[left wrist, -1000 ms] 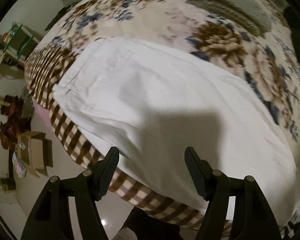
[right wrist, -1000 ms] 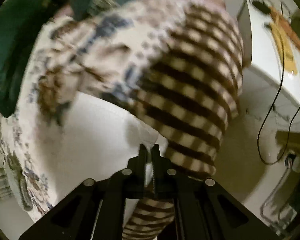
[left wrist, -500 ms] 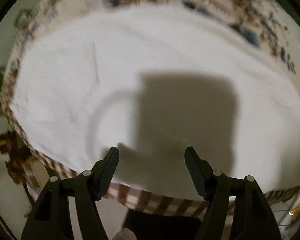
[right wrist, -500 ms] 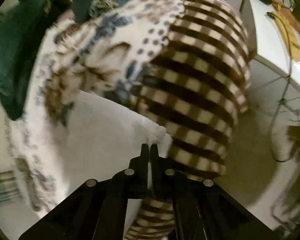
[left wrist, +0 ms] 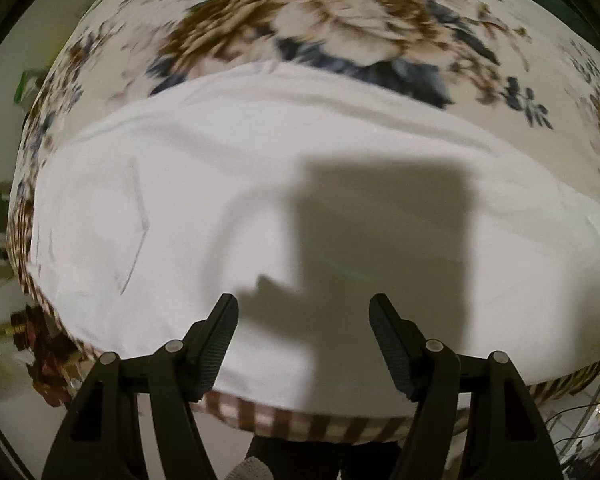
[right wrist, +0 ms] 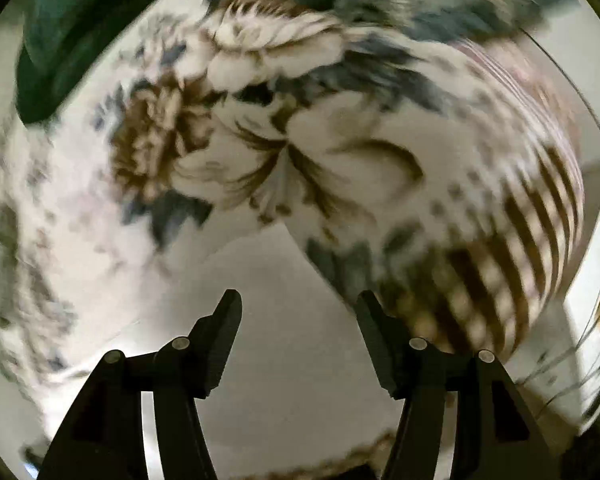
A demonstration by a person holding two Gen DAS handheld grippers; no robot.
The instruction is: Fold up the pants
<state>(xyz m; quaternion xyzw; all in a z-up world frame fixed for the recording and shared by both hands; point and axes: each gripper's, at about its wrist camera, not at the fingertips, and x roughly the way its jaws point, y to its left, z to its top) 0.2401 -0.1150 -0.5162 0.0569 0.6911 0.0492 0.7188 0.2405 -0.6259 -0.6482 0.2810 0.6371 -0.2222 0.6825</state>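
Floral bedding (left wrist: 360,28) in cream, brown and blue covers the bed beneath my rig, its brown-checked border (left wrist: 300,426) falling over the near edge toward a pale floor; dark green cloth (right wrist: 60,28) lies at the far side in the right wrist view, which is badly motion-blurred. White pants (left wrist: 188,184) lie spread flat across the bedding, their near edge close to the border, a faint pocket seam showing at left and a boxy shadow across the middle. My left gripper (left wrist: 303,316) hovers over the near edge of the fabric with its fingers apart, holding nothing. My right gripper (right wrist: 299,312) is likewise spread wide and empty above a white corner of the garment (right wrist: 284,292) beside the checked border. I judge a fold is being set up: next I need to pinch an edge with each gripper and carry it across evenly.
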